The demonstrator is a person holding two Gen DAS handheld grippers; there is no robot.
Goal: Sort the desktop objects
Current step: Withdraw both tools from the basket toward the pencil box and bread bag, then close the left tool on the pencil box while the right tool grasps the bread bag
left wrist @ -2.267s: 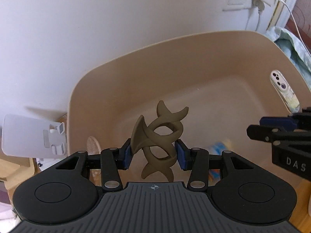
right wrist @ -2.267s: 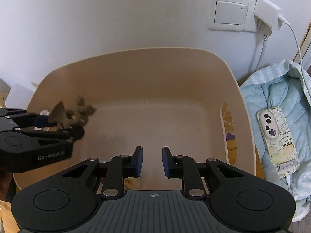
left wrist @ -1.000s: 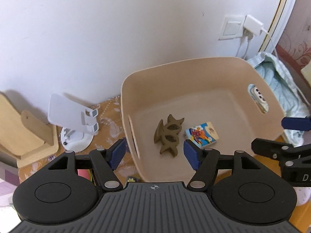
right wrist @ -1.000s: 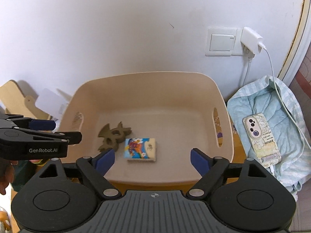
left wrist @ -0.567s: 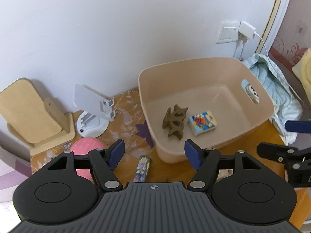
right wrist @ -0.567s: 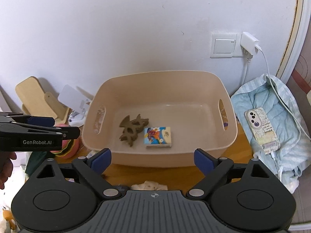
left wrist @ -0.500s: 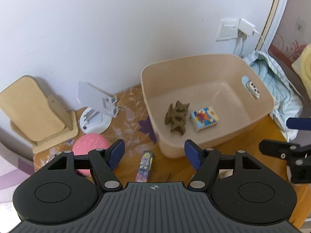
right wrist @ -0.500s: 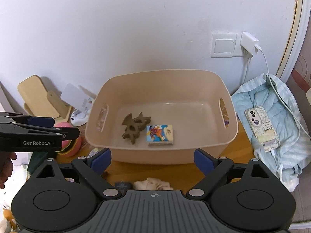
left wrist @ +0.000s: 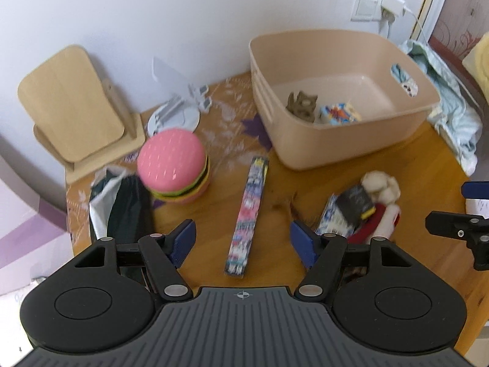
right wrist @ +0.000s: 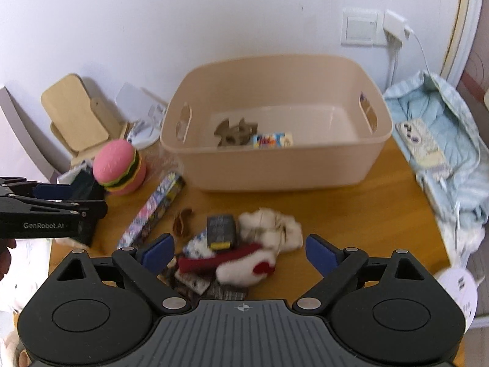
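The beige bin (right wrist: 275,165) stands at the back of the wooden counter (right wrist: 351,214), against the wall, and serves as the collection point for the sort. It already contains a brown spiked figure (right wrist: 233,133) and a small printed box (right wrist: 272,139), lying side by side on its floor.

Items awaiting sorting lie in front of the bin. The pink burger toy (left wrist: 174,168) sits to the bin's left, near a wooden stand (left wrist: 73,107). A plush toy in white and red (right wrist: 259,244) lies directly in front of the bin, touching a dark small packet (right wrist: 221,229) and a patterned pack beneath it. A long printed strip box (left wrist: 249,214) lies in front of the bin's left corner.

The left tool (left wrist: 241,241) is released and empty, aligned over the strip box, probably the next pick. The right tool (right wrist: 240,252) is likewise released and empty, spread wide above the plush pile, probably to span a bulky item.
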